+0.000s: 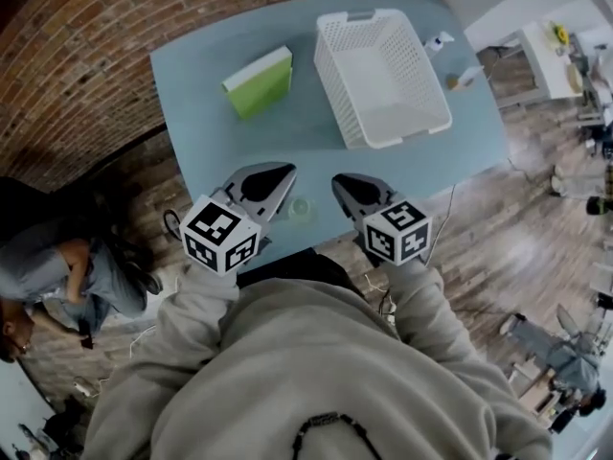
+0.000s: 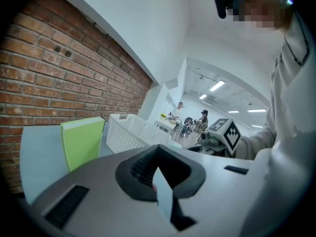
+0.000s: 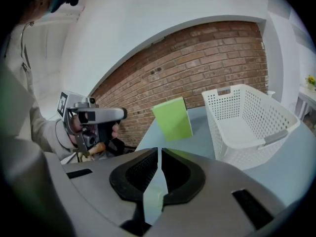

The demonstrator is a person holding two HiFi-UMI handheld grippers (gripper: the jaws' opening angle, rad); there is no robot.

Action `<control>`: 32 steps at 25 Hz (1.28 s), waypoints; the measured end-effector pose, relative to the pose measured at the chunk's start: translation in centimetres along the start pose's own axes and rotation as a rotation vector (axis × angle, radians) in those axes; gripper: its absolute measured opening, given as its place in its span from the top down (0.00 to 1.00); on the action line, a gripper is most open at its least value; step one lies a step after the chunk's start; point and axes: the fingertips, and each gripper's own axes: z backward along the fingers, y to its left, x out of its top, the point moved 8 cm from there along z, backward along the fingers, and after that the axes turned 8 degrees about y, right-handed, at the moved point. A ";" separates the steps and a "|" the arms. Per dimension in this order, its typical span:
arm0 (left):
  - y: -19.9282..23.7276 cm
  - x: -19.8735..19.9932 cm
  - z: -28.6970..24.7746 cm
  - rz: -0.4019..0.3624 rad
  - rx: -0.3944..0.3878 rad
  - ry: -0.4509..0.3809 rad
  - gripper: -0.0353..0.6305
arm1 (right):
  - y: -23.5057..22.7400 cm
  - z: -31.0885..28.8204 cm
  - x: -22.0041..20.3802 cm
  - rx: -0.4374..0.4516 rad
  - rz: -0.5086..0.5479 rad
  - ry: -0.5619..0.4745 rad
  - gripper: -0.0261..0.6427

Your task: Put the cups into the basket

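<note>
A small clear cup (image 1: pixel 300 208) stands near the table's front edge, between my two grippers and apart from both. The white perforated basket (image 1: pixel 383 75) sits at the back right of the blue-grey table (image 1: pixel 201 113) and looks empty; the gripper views show it too, as the basket (image 2: pixel 129 132) and the basket (image 3: pixel 247 125). My left gripper (image 1: pixel 275 182) hangs just left of the cup, jaws together, nothing in them. My right gripper (image 1: pixel 347 188) hangs just right of it, also shut and empty. Neither gripper view shows the cup clearly.
A green box (image 1: pixel 259 81) stands left of the basket. Two small bottles (image 1: pixel 439 41) stand by the table's far right edge. A brick wall (image 1: pixel 86 56) runs behind the table. A person sits on the floor (image 1: pixel 57 266) at the left.
</note>
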 end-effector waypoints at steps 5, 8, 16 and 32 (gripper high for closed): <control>0.6 -1.8 0.3 0.033 -0.002 0.038 0.95 | -0.2 -2.3 -2.6 0.024 -0.045 0.074 0.89; 0.9 -2.8 0.4 0.053 0.009 0.043 0.95 | -0.4 -3.6 -3.8 0.028 -0.051 0.119 0.85; 1.3 -5.8 0.3 0.097 0.023 0.077 0.95 | -0.9 -6.8 -6.8 0.029 -0.071 0.205 0.72; 1.9 -9.4 1.3 0.169 0.037 0.096 0.95 | -0.7 -12.3 -11.2 0.022 0.009 0.391 0.61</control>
